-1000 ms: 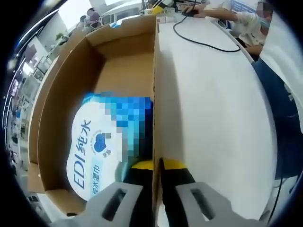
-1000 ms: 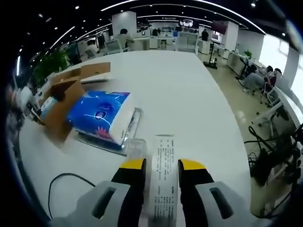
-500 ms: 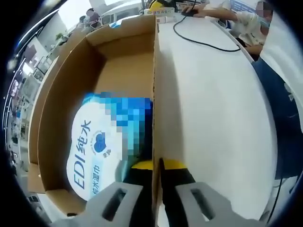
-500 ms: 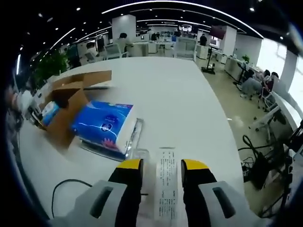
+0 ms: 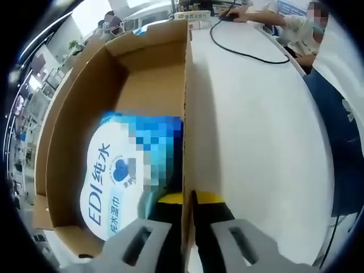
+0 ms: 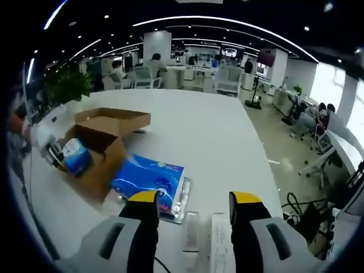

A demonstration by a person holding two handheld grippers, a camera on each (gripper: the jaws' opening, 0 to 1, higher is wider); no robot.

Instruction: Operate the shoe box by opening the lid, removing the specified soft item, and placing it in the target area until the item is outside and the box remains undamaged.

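- In the left gripper view, the left gripper [image 5: 187,199] rises from the bottom centre, its yellow-tipped jaws drawn close together and pinching the thin right-hand wall of the open brown cardboard shoe box [image 5: 77,114], one jaw inside the box and one outside.
- The box takes up the left half of that view, lid off the opening, its inner floor bare toward the upper part of the frame.
- Inside the box, at lower left, lies a soft blue-and-white pack of wet wipes [image 5: 116,182] with an oval white label, touching the pinched wall next to the inner jaw.
- To the right of the box stretches the white tabletop [image 5: 256,142]; a thin black cable [image 5: 244,52] loops across it near the top of the frame.
- A seated person's sleeve and hand [image 5: 267,14] rest on the table at the upper right.
- In the right gripper view, the right gripper [image 6: 193,205] stands at bottom centre with its jaws wide apart and nothing between them.
- Just beyond those jaws, on the table, lie a white printed paper strip [image 6: 220,242] and a flat blue-and-white plastic-wrapped tissue pack [image 6: 149,181].
- The same box sits at the centre left of that view, flap open, the wipes pack visible within.
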